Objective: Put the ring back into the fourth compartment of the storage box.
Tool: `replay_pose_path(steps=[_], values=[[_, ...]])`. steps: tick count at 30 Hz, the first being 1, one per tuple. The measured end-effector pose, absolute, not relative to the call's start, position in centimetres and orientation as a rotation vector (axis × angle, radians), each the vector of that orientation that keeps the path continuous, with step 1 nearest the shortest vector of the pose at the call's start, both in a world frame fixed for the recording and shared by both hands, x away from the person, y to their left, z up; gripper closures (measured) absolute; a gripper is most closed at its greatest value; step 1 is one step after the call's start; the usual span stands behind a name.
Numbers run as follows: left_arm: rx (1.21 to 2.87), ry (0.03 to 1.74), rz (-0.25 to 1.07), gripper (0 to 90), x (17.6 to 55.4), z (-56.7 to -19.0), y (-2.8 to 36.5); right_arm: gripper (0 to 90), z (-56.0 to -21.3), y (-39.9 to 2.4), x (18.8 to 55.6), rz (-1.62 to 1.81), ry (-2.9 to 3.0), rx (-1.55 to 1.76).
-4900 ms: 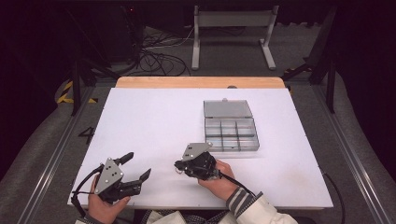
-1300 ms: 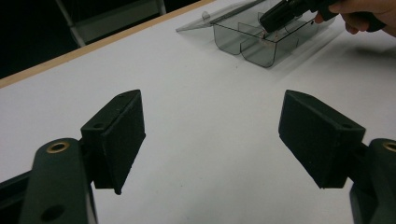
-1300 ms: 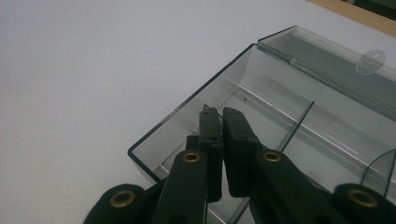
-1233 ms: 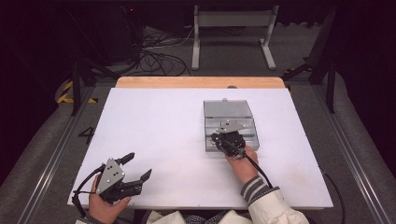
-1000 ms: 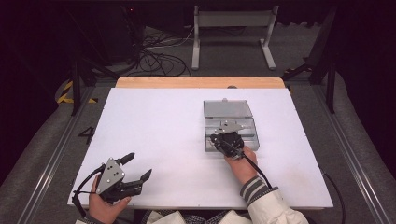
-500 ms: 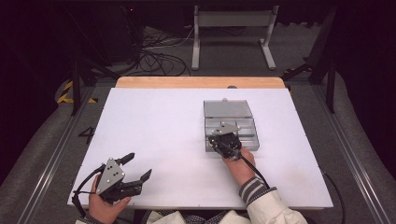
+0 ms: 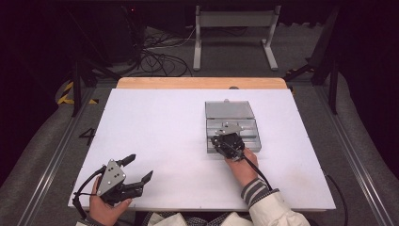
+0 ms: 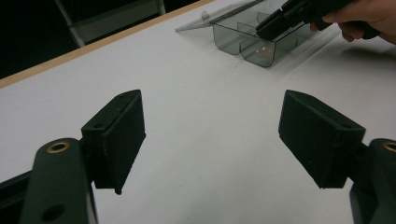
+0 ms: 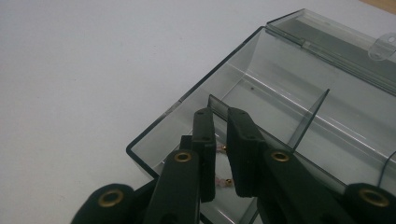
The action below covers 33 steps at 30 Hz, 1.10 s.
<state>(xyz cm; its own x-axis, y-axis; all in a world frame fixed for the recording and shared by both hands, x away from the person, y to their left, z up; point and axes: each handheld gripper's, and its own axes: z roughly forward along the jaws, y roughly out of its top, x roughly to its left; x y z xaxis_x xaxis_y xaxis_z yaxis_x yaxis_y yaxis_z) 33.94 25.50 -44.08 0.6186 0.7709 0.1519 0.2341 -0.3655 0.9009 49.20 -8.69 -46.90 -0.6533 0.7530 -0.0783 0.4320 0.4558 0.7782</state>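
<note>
A clear grey compartment box (image 7: pixel 256 136) stands open on the white table, its lid (image 7: pixel 229 109) laid back. My right gripper (image 7: pixel 217 140) reaches down into the near-left compartment. In the right gripper view its jaws (image 9: pixel 219 112) have just been opening and stand a narrow gap apart beside a divider (image 9: pixel 308 119). A tiny pale pink piece with brass-coloured ends (image 9: pixel 219 179) lies on the compartment floor under the gap, and the pads do not press on it. My left gripper (image 7: pixel 141 165) rests at the table's front left, wide open (image 8: pixel 212 126), with nothing between its fingers.
The table (image 7: pixel 155 122) has a wooden strip (image 7: pixel 197 83) along its far edge. Beyond it stand a metal frame (image 7: pixel 233 21) and loose cables (image 7: pixel 155 52) on the floor. In the left gripper view the box (image 8: pixel 252 44) sits far off with the right gripper (image 8: pixel 268 30) in it.
The right gripper went from the front middle of the table up to the box, then stayed over its near-left compartment. The left gripper has not moved.
</note>
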Motion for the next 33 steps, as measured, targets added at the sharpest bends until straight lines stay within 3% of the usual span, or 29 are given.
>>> replay_pose_path(steps=[9,19,33], values=[[1.903,0.798,0.726,23.2,34.0,-44.0,25.5,72.6,-45.9,-9.2,48.7,1.109,2.281,0.972],[1.903,0.801,0.719,23.2,34.0,-44.1,25.5,44.7,-43.8,-10.4,47.8,1.269,2.278,0.921],[1.901,0.802,0.724,23.2,34.0,-44.0,25.6,29.6,-41.9,-11.1,46.7,1.318,2.279,0.842]])
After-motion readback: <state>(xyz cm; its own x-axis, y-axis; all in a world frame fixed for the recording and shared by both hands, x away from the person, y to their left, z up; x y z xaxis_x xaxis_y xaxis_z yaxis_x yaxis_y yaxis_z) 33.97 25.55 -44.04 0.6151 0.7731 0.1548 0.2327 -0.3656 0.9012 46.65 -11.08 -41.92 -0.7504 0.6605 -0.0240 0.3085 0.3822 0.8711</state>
